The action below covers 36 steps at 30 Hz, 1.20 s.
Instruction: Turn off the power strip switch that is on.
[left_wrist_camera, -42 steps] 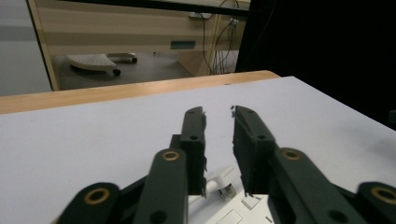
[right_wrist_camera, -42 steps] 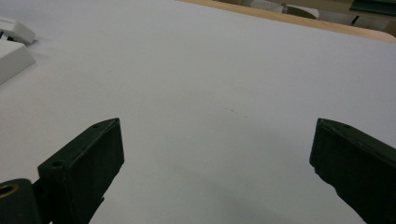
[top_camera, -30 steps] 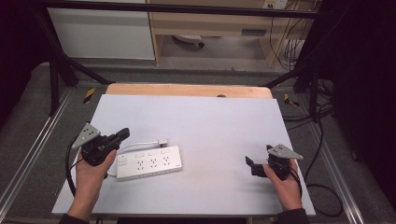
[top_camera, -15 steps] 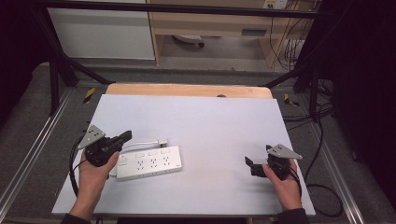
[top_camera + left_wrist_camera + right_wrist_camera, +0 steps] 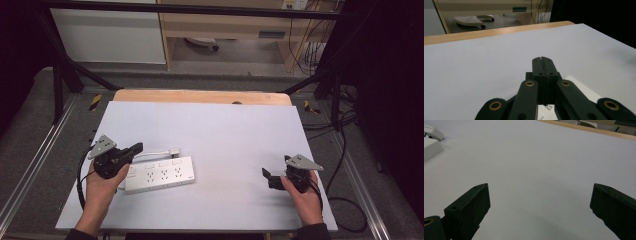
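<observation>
A white power strip lies on the pale table top, left of centre, with a short white cable and plug behind it. My left gripper hovers over the strip's left end, held in a hand, its jaws pressed together with nothing between them; a corner of the strip shows below it. My right gripper rests near the table's right front, open, its two jaws wide apart over bare table. The strip's end shows far left in the right gripper view.
A wooden strip edges the table's far side. Metal frame rails run along both sides. Cables lie on the floor at right. A white cabinet and shelf stand beyond the table.
The left gripper has shifted slightly up and right above the strip's left end. The right gripper has kept still.
</observation>
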Tool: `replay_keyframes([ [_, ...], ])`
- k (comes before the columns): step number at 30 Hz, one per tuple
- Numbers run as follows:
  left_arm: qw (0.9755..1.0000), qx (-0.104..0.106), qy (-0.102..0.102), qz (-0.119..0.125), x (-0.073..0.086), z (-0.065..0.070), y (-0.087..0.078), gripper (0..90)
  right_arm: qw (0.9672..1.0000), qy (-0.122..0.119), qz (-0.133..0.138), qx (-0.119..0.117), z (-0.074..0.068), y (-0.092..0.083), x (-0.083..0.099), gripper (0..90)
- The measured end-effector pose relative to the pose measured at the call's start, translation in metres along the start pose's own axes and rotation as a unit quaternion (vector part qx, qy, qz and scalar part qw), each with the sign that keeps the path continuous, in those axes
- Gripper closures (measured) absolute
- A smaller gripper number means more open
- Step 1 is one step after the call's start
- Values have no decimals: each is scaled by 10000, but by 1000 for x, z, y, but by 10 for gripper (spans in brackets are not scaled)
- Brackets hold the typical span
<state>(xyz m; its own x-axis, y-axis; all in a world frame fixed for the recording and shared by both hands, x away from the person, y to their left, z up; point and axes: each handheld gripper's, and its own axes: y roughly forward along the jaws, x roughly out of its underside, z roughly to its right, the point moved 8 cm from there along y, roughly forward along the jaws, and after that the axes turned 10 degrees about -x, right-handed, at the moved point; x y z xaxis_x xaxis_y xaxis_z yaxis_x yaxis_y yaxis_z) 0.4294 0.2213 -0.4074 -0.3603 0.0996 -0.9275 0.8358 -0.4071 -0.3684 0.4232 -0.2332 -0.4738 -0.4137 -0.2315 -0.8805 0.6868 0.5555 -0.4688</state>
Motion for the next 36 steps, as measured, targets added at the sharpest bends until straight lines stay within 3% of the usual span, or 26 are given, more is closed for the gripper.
replay_keyframes([
  [16, 9987, 117, 187, -454, 17, 8, 11, 898, 10000, 6, -11, -12, 0, 0, 0, 34],
  [36, 9937, 208, 452, -1005, 38, 14, 21, 897, 10000, 10, -28, -22, -1, 0, 1, 33],
])
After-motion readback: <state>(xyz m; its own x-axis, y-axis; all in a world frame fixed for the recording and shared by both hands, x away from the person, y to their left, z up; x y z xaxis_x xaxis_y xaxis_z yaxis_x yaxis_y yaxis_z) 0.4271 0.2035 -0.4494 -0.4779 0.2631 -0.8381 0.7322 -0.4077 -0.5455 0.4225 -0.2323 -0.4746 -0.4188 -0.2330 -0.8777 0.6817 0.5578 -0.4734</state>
